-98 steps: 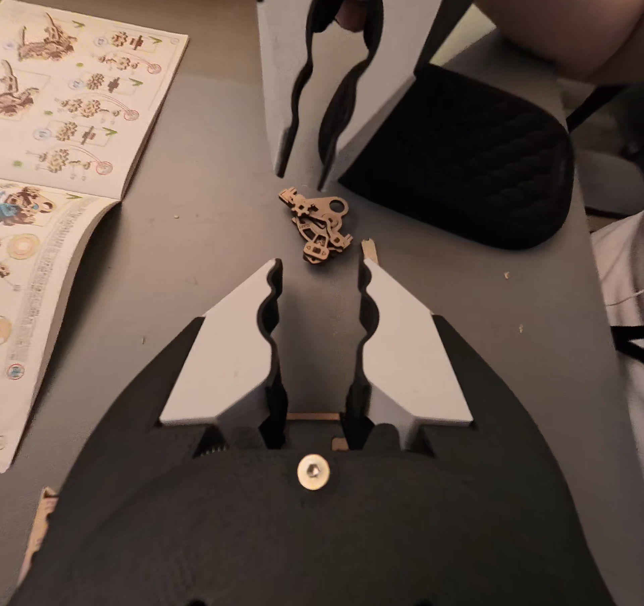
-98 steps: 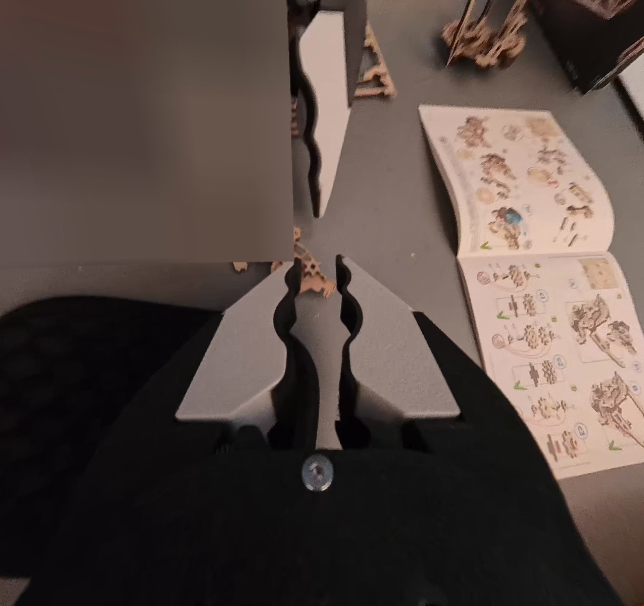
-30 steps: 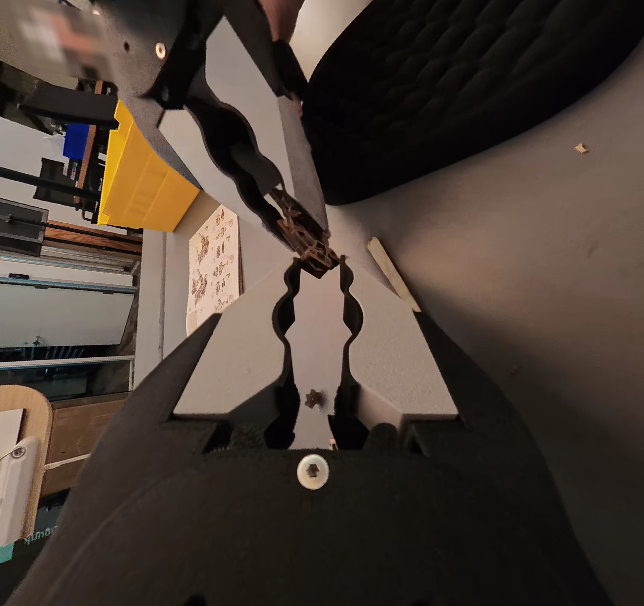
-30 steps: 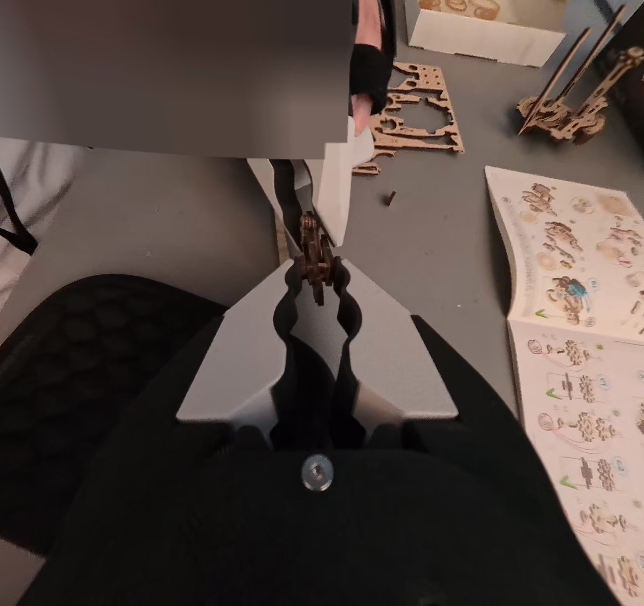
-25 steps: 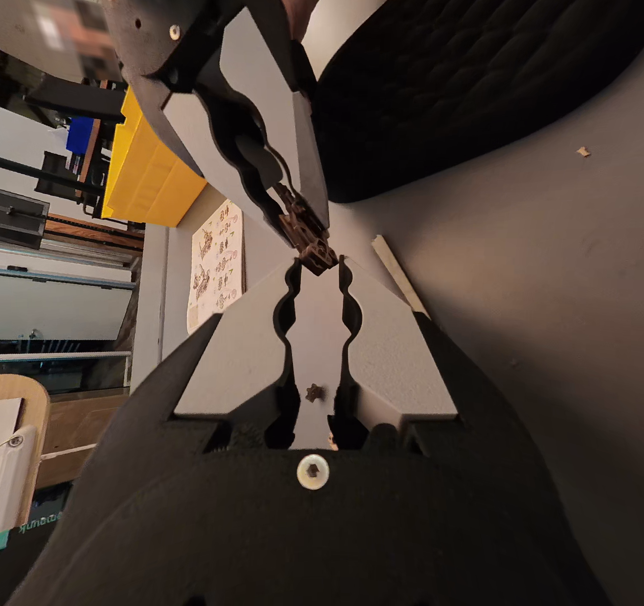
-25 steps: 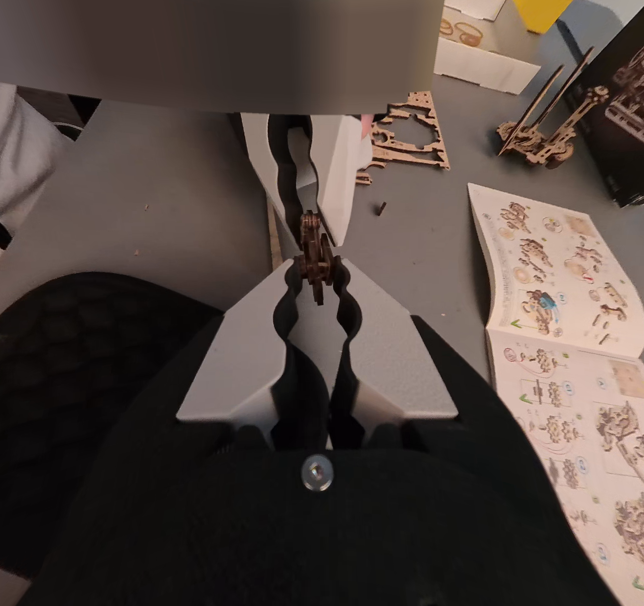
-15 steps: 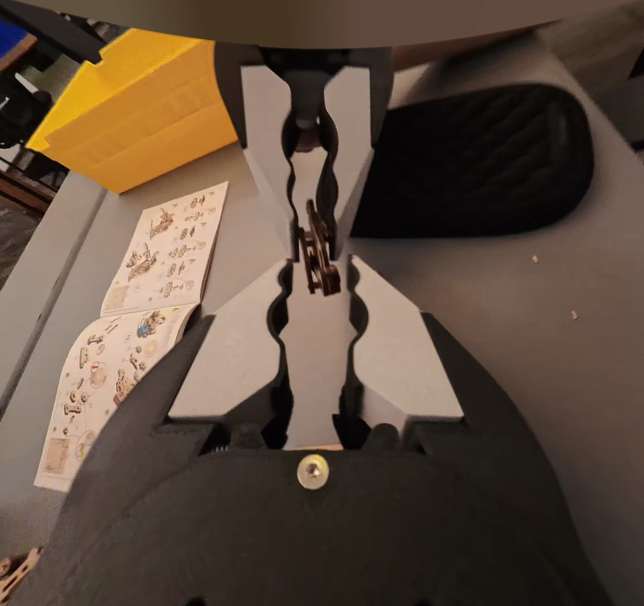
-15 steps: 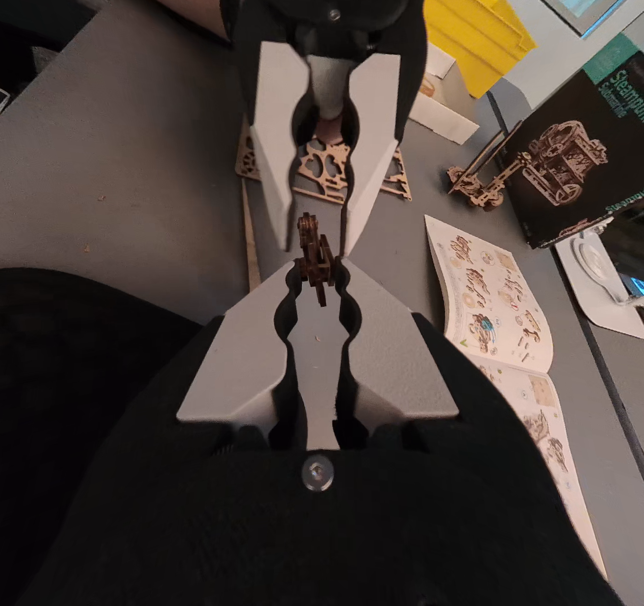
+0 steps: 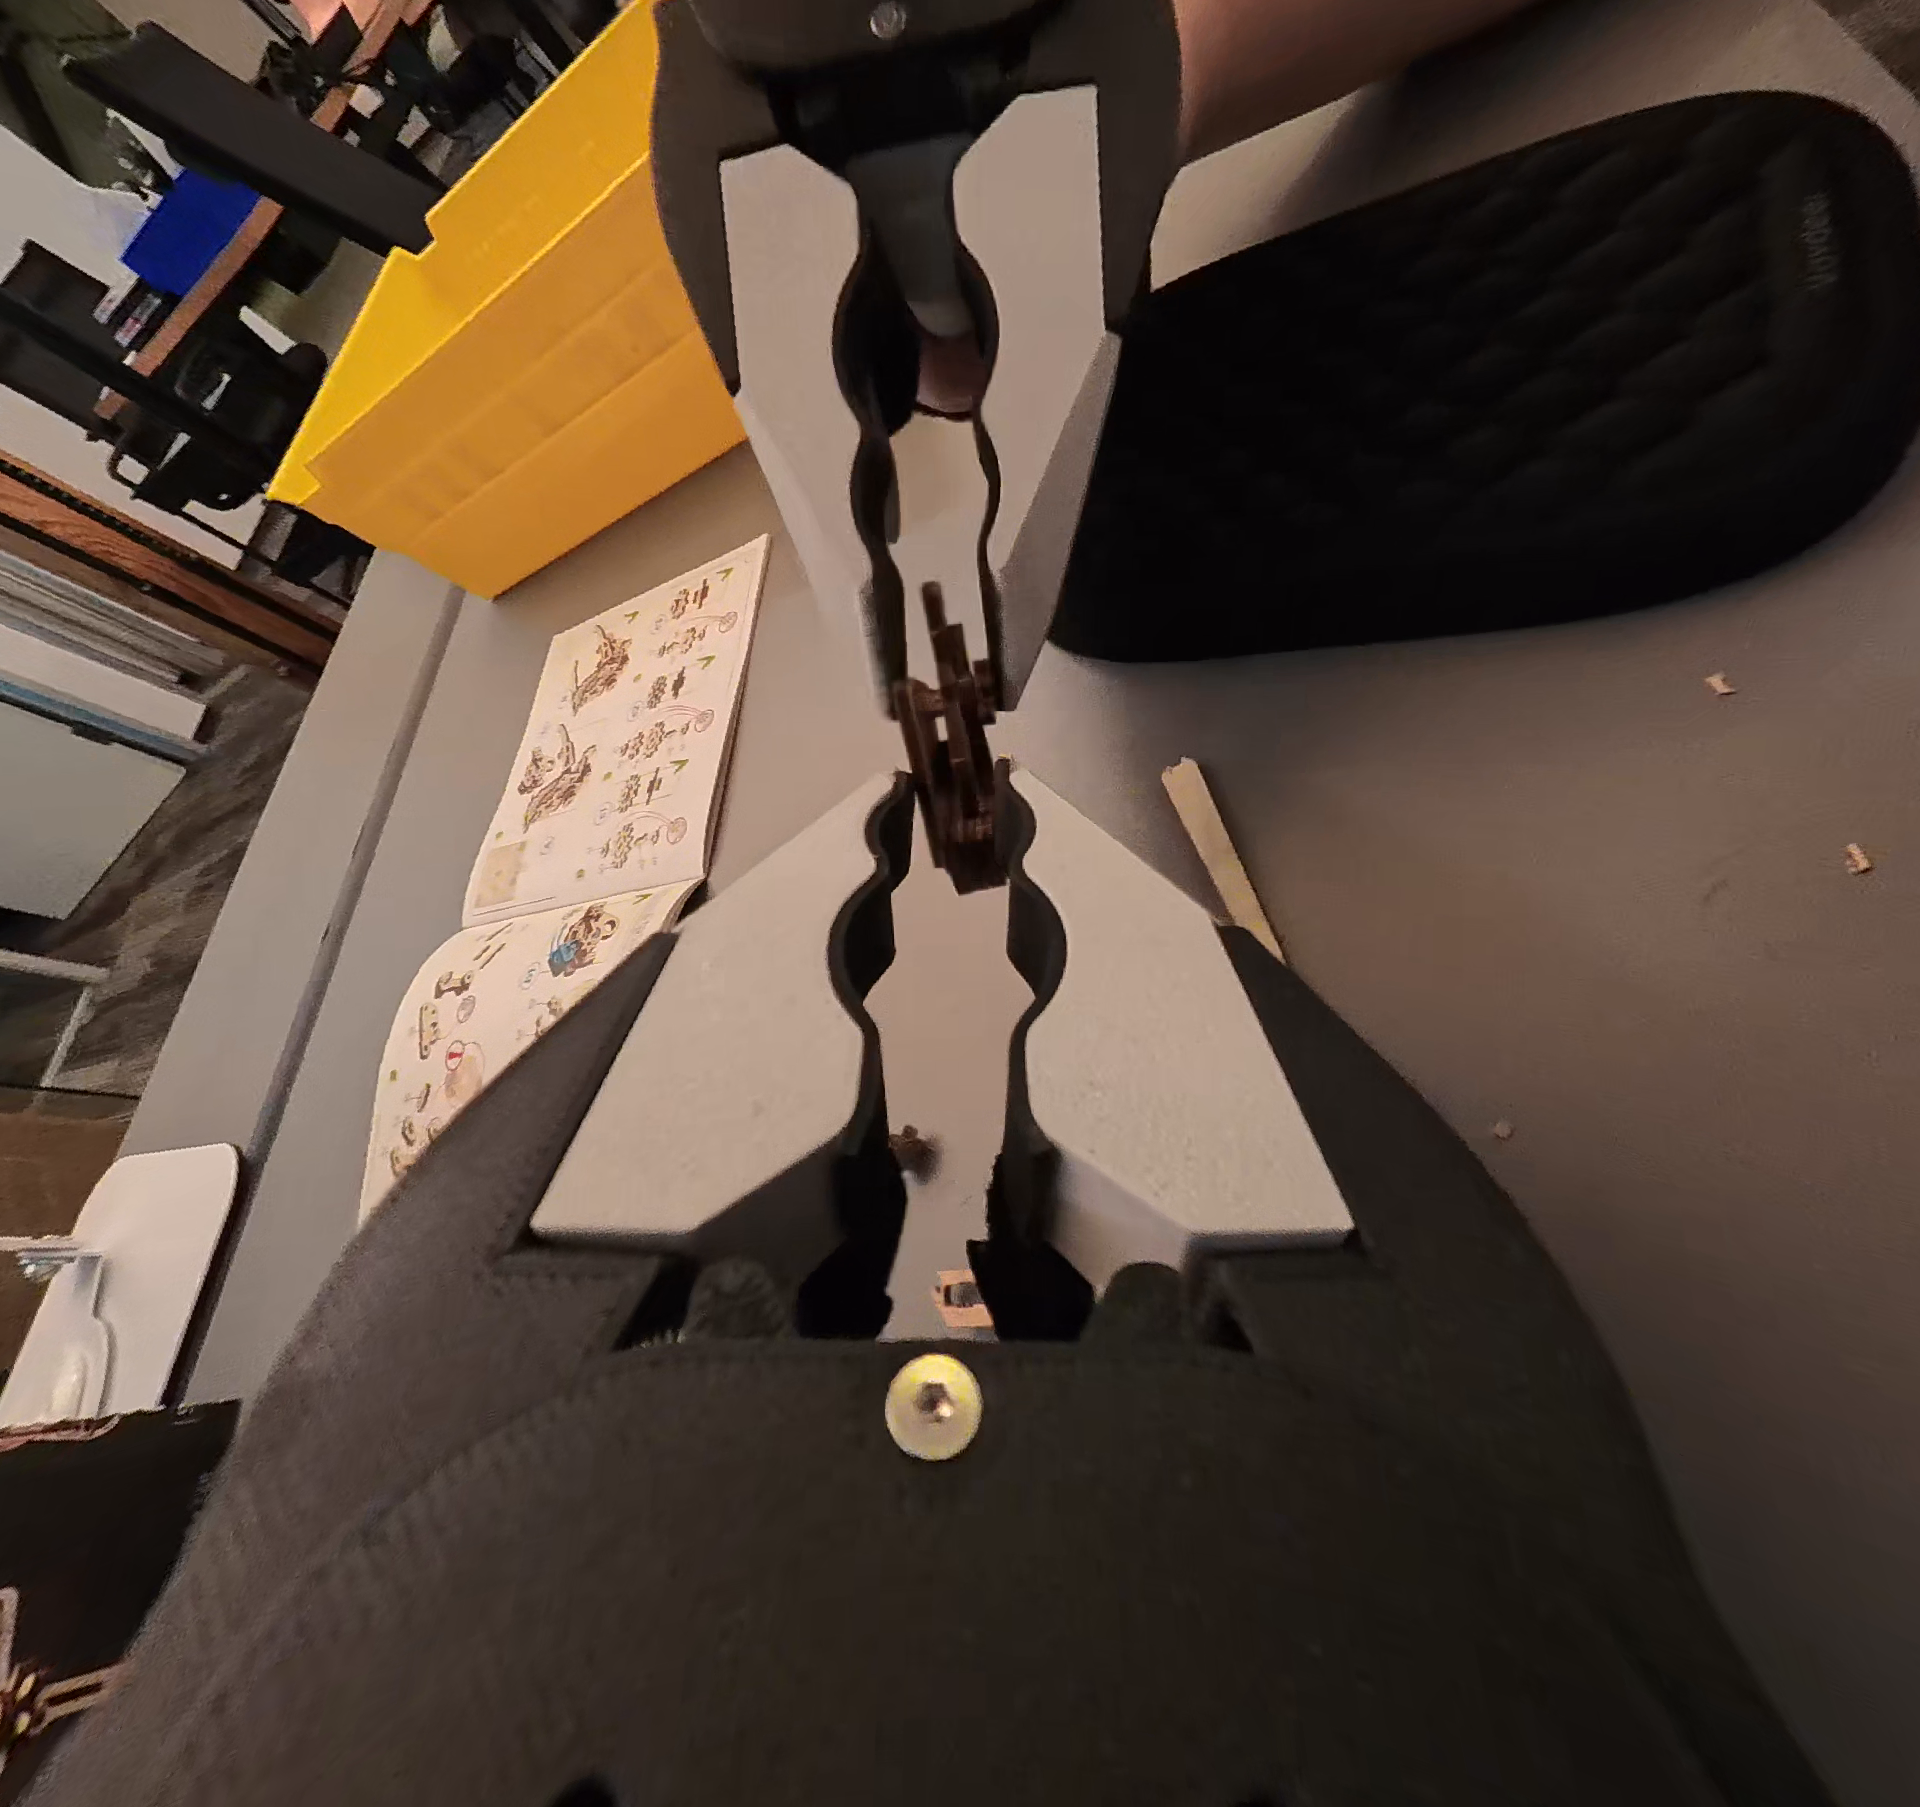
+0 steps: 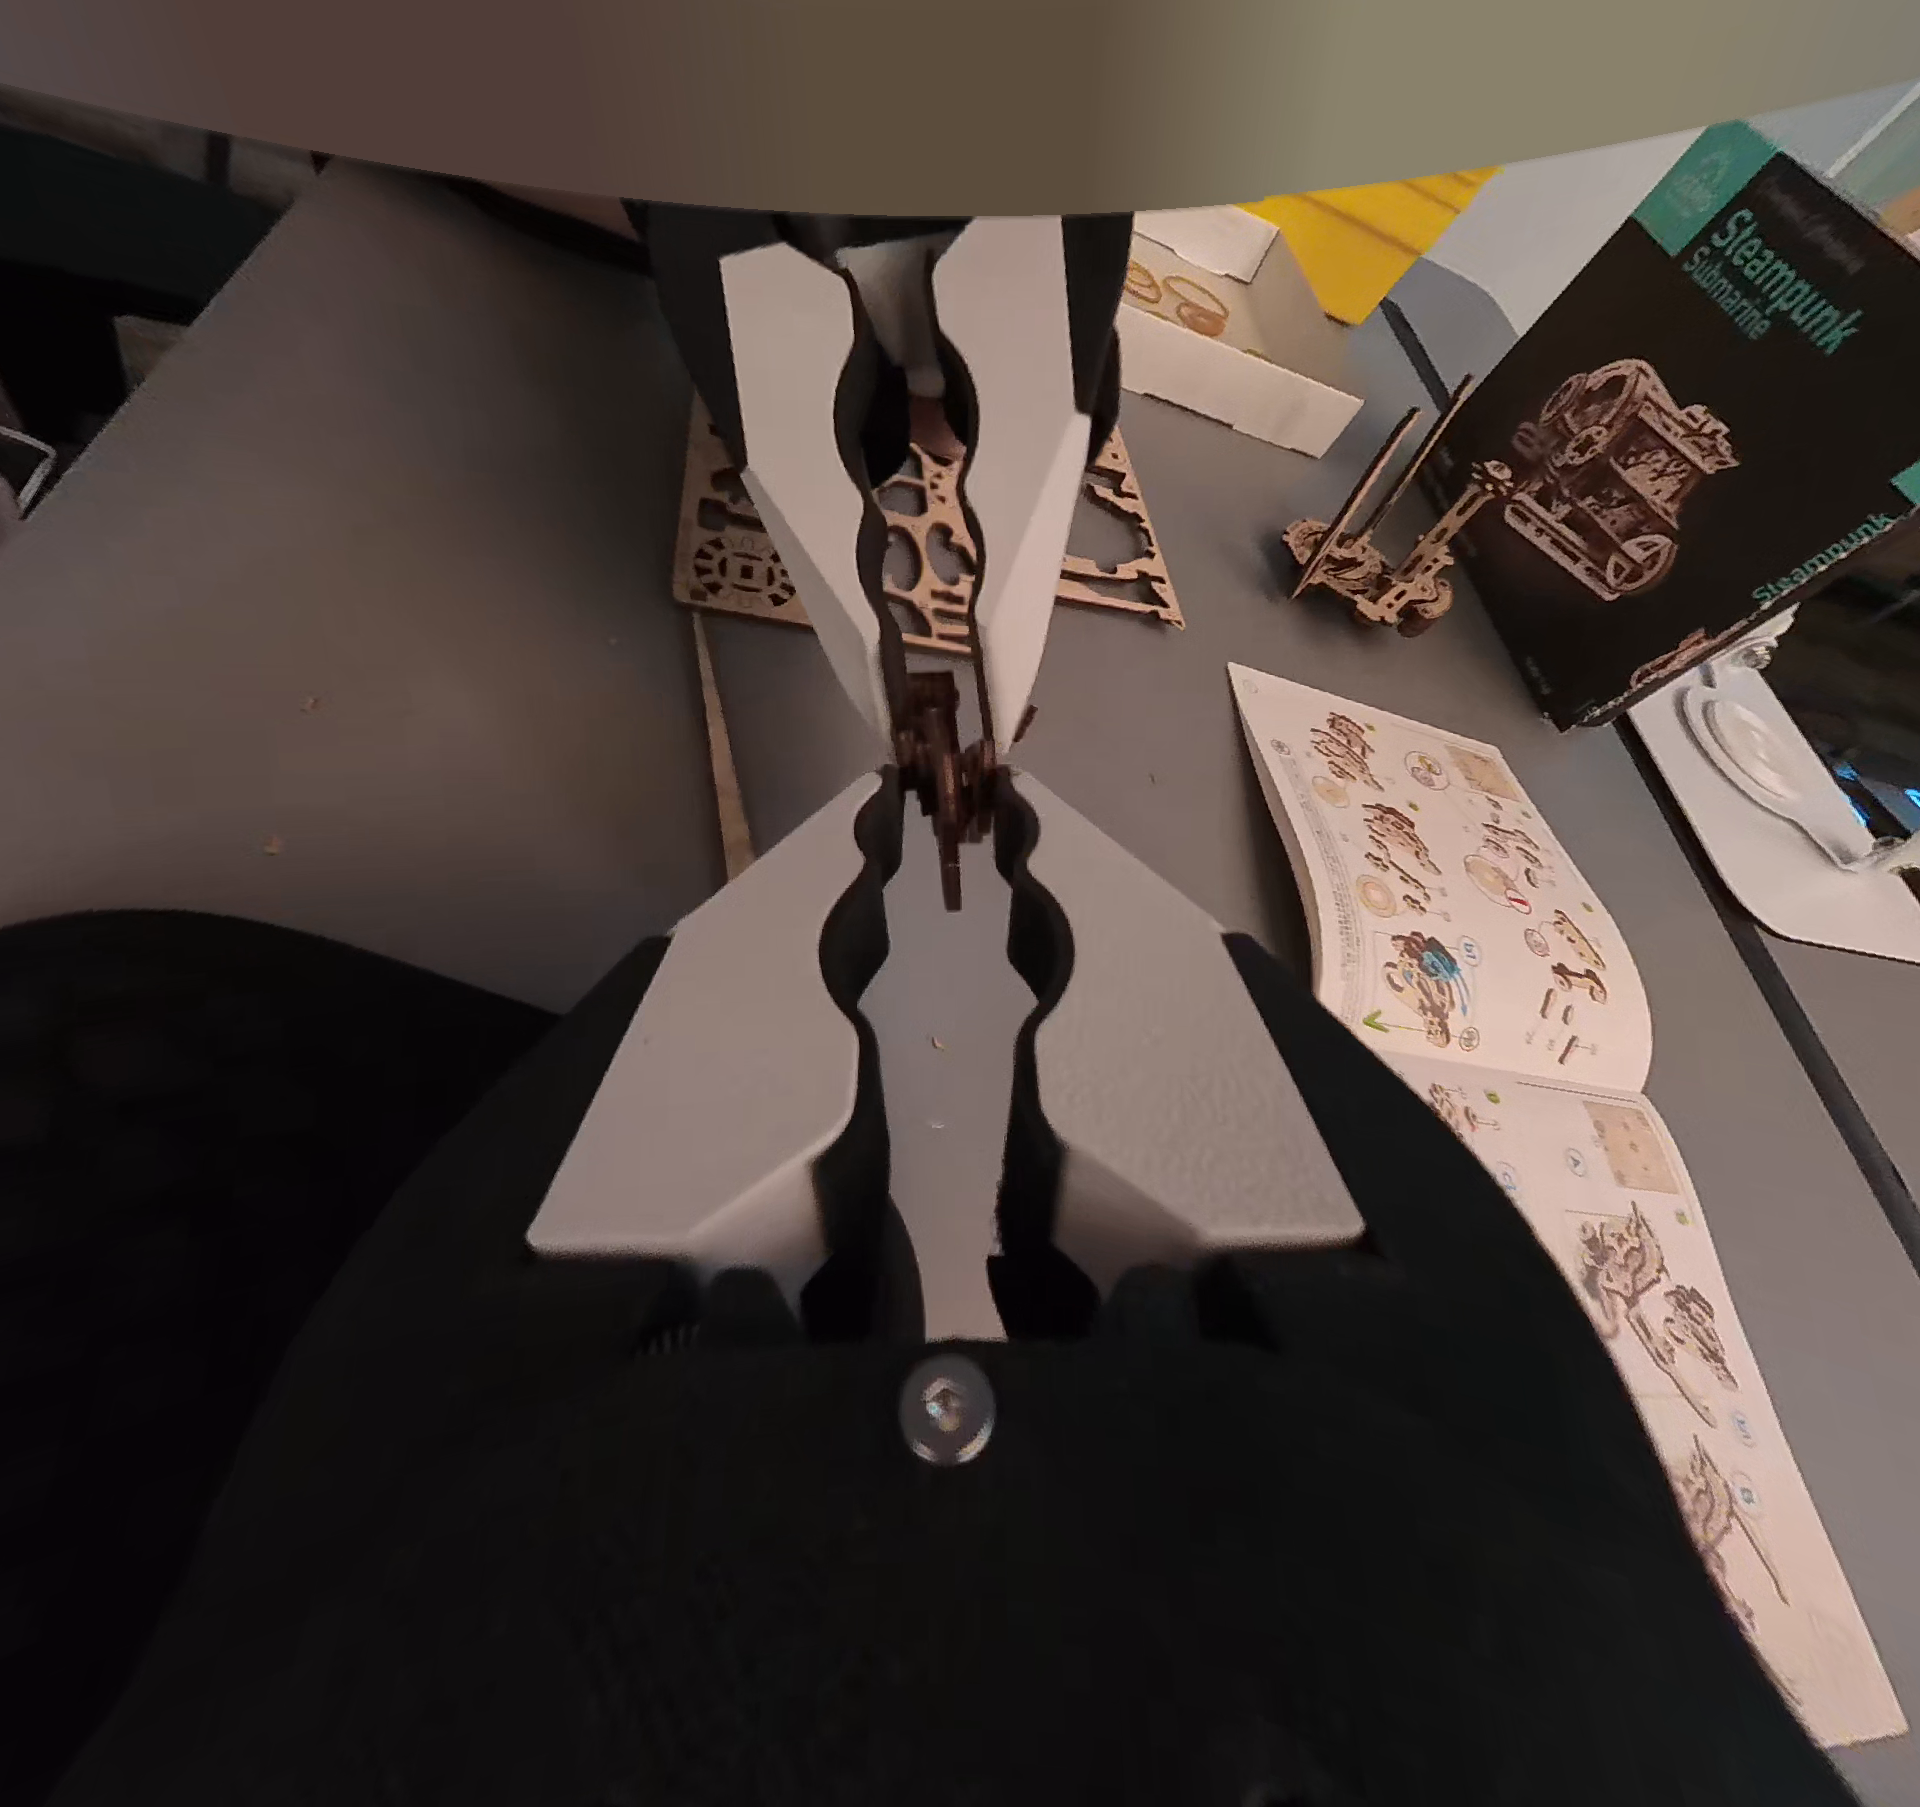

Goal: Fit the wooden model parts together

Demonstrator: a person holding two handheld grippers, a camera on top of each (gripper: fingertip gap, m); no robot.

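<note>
A small dark wooden model assembly (image 9: 951, 781) is held in the air above the grey table (image 9: 1558, 926), between two grippers that face each other tip to tip. My left gripper (image 9: 951, 786) is shut on its near end. My right gripper (image 9: 940, 697) comes in from above in this view and is shut on its far end. In the right wrist view, my right gripper (image 10: 940, 791) grips the assembly (image 10: 945, 801) and the left gripper (image 10: 935, 708) clamps it from the opposite side. A tiny wooden part (image 9: 912, 1144) lies on the table under my left gripper.
An open instruction booklet (image 9: 623, 749) (image 10: 1455, 926) lies on the table. Also here are a black padded mat (image 9: 1507, 386), a yellow bin (image 9: 520, 386), a thin wooden strip (image 9: 1216, 843), a cut-out wooden sheet (image 10: 1112, 562), a partly built wooden model (image 10: 1371, 552), a dark kit box (image 10: 1662, 427) and a white box (image 10: 1226, 344). Left and right tips are no more than a few centimetres apart.
The assembly lay on the table at first; my right gripper lifted it. In the last half second my left gripper closed on its other end, and both views swung level.
</note>
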